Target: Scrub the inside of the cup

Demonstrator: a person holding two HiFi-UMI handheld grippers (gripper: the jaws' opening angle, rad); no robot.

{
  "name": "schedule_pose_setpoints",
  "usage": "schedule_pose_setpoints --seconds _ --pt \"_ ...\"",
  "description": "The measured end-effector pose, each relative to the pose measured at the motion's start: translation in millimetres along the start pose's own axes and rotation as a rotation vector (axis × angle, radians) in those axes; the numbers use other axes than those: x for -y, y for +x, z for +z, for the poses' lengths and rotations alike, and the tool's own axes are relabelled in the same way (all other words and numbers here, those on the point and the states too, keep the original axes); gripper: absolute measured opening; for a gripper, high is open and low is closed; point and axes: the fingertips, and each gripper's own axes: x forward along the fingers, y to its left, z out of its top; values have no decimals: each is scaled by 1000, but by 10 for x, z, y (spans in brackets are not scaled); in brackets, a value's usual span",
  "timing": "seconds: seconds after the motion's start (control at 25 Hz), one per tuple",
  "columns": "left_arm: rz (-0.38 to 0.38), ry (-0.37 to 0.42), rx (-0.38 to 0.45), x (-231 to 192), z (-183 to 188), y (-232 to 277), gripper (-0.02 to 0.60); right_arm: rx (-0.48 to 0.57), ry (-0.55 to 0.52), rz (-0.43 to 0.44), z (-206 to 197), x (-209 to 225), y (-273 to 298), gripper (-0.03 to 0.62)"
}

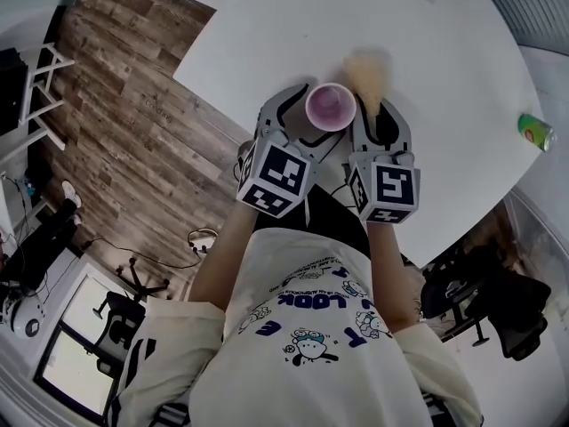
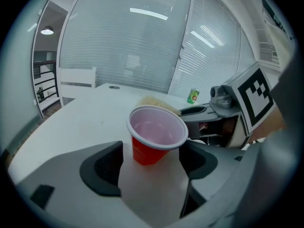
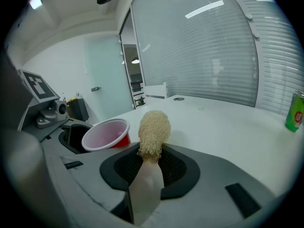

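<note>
In the head view, the cup (image 1: 330, 107) is seen upright on the table (image 1: 444, 52). In the left gripper view, the left gripper (image 2: 152, 164) is held wide open around it, not pressing. In the right gripper view, the brush (image 3: 153, 129) is clamped by the right gripper (image 3: 151, 170), outside the cup; the scrubbing, it seems, is yet to be done.

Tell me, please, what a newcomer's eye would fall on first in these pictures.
A red cup stands on the white table between the open fingers of the left gripper. Just right of it, the right gripper is shut on the pale handle of a straw-coloured loofah scrubber. A green can sits near the table's right edge.
</note>
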Motion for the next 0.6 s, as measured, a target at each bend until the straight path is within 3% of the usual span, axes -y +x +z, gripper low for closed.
schedule_pose_setpoints --seconds 0.28,0.4,0.6 --pt "-2 11 6 9 48 66 367 -4 -11 11 -15 -8 -2 93" --pt "4 -14 29 13 78 63 322 -7 -9 20 -32 0 -4 92" --pt "14 -32 49 -29 102 59 322 -10 -7 23 -28 -12 8 92"
